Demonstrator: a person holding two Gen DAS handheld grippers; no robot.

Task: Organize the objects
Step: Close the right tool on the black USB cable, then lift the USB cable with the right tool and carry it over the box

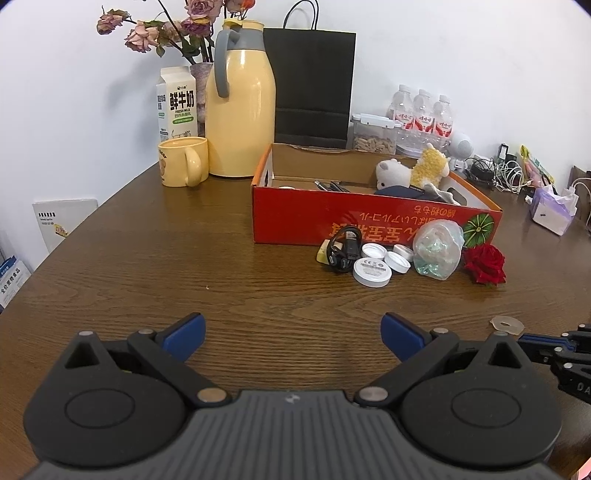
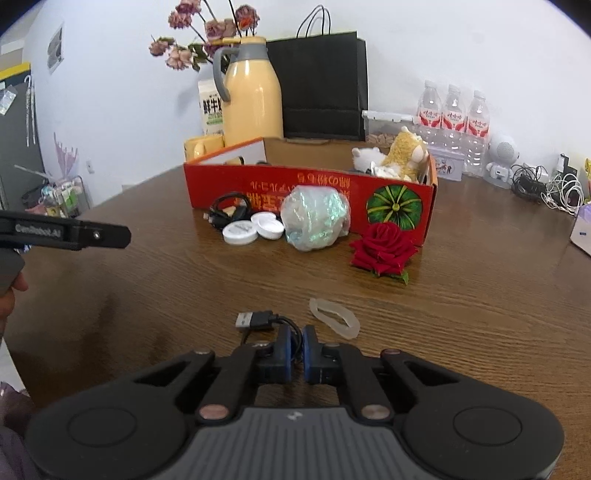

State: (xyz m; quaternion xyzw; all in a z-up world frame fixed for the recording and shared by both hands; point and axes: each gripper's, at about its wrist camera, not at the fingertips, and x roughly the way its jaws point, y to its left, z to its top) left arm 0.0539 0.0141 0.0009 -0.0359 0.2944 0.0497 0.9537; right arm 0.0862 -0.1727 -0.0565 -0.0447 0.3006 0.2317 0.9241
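Meanwhile right claw (image 2: 295,345) pinches the USB cable (image 2: 258,319); left claw (image 1: 293,338) gapes wide.

This looks like a lived-in room at home or a small office break corner, with a round wooden bench (image 1: 184,258) pushed up against a plain white wall (image 1: 461,55). At the back stand a yellow thermos jug (image 1: 240,110), a matching mug (image 1: 183,160), a milk carton (image 1: 177,103) and a vase of dried roses (image 1: 177,26). A black paper bag (image 1: 310,85), three water bottles (image 1: 421,110) and a snack tub (image 1: 373,134) line up beside them. Chargers and tangled cables (image 2: 546,184) pile at the far right, next to a tissue pack (image 1: 552,212). A red cardboard box (image 1: 332,221) holds plush toys (image 1: 413,171).
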